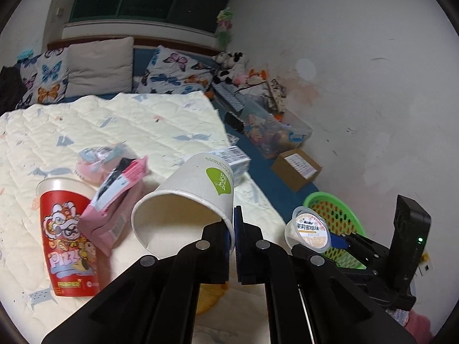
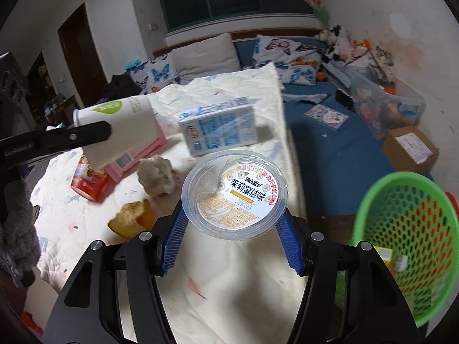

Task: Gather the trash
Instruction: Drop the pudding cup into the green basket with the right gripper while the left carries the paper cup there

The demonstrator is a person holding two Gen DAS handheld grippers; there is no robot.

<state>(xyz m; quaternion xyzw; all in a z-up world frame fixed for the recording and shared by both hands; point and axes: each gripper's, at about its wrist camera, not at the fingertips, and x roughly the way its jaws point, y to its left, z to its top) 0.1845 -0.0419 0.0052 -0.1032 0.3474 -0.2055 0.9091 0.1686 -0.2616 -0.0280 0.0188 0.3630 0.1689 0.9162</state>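
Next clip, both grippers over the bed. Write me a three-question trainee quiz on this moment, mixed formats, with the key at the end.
1. True or false: the left gripper pinches the rim of the white paper cup.
2. Multiple choice: the right gripper is shut on A) a blue milk carton, B) the clear jelly cup, C) a red snack tub.
3. Fill in: the green mesh basket stands to the ____ of the jelly cup in the right wrist view.

Key: 1 true, one finger inside the cup and one outside. 2 B, the blue pads press on its sides. 3 right.
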